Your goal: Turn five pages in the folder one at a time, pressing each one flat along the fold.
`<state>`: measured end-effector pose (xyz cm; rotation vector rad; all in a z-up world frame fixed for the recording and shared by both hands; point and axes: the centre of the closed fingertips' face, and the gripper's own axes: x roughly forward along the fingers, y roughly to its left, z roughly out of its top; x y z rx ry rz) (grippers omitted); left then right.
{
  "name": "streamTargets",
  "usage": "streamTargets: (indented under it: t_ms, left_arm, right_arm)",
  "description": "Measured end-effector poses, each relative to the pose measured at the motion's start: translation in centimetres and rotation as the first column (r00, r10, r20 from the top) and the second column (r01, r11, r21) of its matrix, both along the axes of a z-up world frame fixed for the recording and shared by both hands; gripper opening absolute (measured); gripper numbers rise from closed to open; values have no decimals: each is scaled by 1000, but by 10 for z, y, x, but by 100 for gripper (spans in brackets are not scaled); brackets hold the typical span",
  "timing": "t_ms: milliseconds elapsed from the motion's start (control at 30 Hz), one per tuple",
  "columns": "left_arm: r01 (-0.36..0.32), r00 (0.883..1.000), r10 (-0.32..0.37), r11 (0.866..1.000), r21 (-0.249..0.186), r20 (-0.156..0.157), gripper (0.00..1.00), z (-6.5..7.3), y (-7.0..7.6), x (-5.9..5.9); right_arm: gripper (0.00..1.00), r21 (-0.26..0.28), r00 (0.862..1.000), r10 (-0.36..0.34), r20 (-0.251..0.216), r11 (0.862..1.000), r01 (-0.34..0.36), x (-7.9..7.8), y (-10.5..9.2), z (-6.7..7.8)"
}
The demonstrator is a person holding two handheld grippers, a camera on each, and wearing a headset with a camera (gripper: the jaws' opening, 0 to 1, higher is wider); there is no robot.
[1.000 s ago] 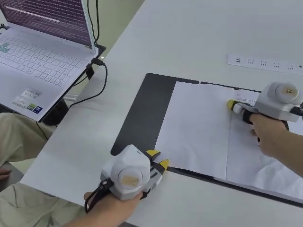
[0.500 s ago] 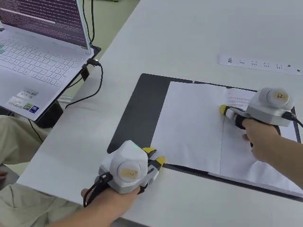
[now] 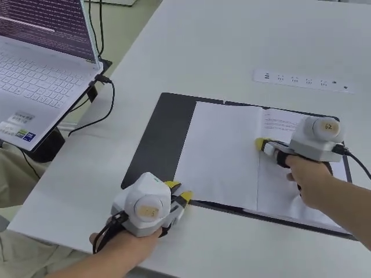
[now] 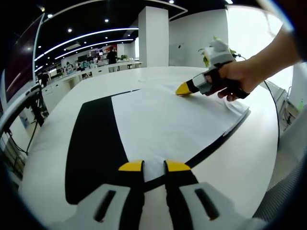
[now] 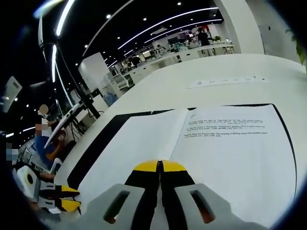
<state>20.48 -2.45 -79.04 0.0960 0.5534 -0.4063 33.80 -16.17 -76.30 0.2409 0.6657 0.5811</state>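
I am holding my right gripper (image 3: 261, 143) with its fingers closed together, yellow tips touching each other, and I am laying them on the paper right at the fold of the open folder (image 3: 165, 136). The folder is lying flat on the white worktop (image 3: 220, 52), its black inner cover showing on the left. A blank page (image 3: 223, 150) is lying flat to the left of the fold, and a page with a few lines of print (image 3: 283, 123) is lying to the right. I am resting my left gripper (image 3: 177, 193) at the near edge of the blank page, fingers side by side with a narrow gap between them. A laptop (image 3: 40, 63) is sitting off to the left and a power strip (image 3: 304, 81) is lying beyond the folder.
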Motion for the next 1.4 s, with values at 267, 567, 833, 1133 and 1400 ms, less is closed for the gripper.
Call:
streamTargets:
  t_ms: [267,567,833,1133,1400]
  left_arm:
    - [-1,1000,1,1000,-2,1,14,0,0,0]
    - [4,1000,-4,1000,1,-1,14,-1,0,0]
    - [4,1000,-4,1000,0,1,14,0,-1,-1]
    - [0,1000,0,1000,-6,4,14,1,-1,-1]
    - [-1,1000,1,1000,-11,5,14,1,-1,-1]
  right_arm:
    - [0,2,1000,7,-5,1000,-7,-14,-3,-4]
    - [0,-13,999,41,-13,999,-41,-35,-4,-10]
    - [0,-4,997,70,-26,998,-70,-59,-2,-14]
    - [0,15,996,76,-37,997,-76,-88,0,-18]
    - [0,52,997,53,-51,997,-51,-107,-2,-19]
